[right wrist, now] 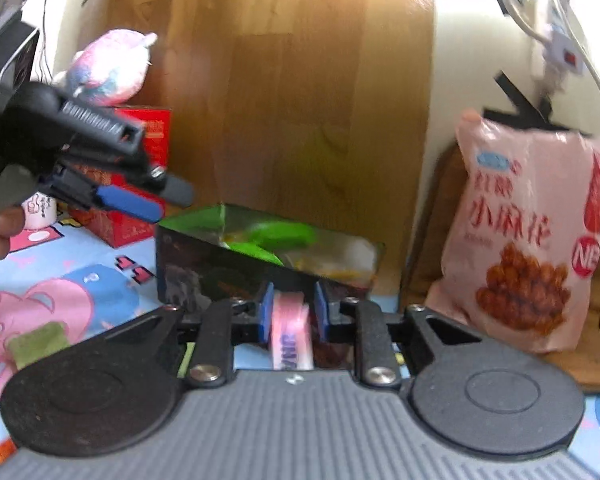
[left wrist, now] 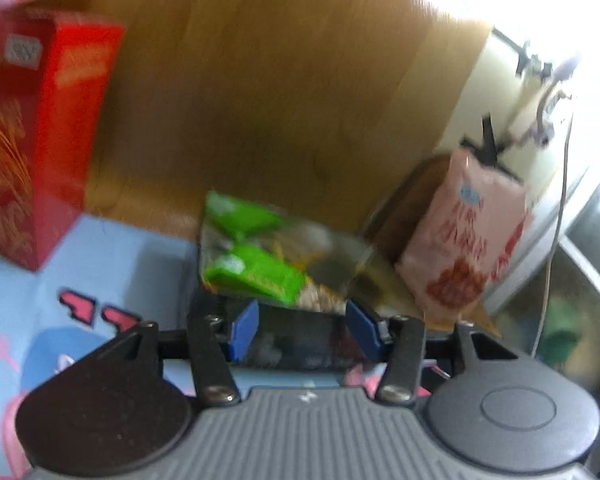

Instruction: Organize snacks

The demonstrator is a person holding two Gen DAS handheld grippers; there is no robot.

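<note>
**Carrying a pink packet toward the open box**

Holding the pink packet (right wrist: 291,332) steady comes first: the right gripper (right wrist: 291,312) is clenched on it, blue pads pressing both flat sides, its printed end hanging back toward the camera. Just ahead sits the box (right wrist: 204,272), open-topped, with green packets (right wrist: 284,234) already inside; it rests on the cartoon-print cloth (right wrist: 80,292) near the wooden board behind. The likely step is dropping the packet in, so I would bring it over the opening before letting go, clear of the near wall.

The left gripper (left wrist: 302,330) stands released, jaws apart with nothing pressed between them, right at the box's near edge in its own view. It could brace that wall if the box slides. The big pink bag (right wrist: 528,240) leans upright at the right, well apart; a red carton (left wrist: 32,140) stands at the left.
</note>
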